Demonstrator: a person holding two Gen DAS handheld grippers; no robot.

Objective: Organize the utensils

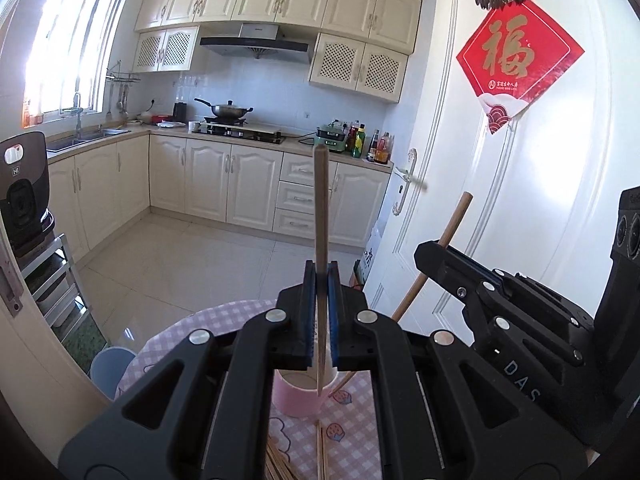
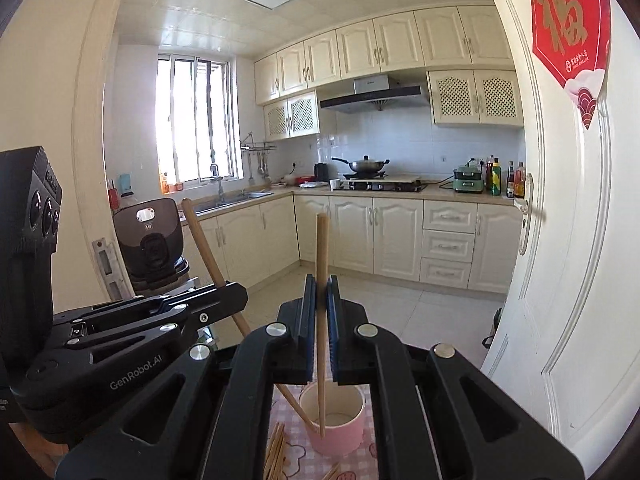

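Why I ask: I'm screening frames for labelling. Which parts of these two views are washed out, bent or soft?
Left wrist view: the window is blown out by daylight, the door edges bow from fisheye, and the held chopstick looks slightly soft. Right wrist view: the window glares white too, the doorframe curves strongly, and the pink cup stays reasonably sharp.

Both grippers, left (image 1: 322, 280) and right (image 2: 321, 292), look like matt black plastic with bright metal pivot pins and ribbed blue pads. Each clamps a smooth, matt wooden chopstick, left (image 1: 321, 208) and right (image 2: 322, 256). The cup (image 2: 340, 426) is smooth, pale pink with a soft sheen. The tablecloth (image 1: 352, 416) looks like printed checked cloth. The floor (image 1: 180, 256) is glossy tile; the cabinets (image 1: 224, 180) are satin cream.
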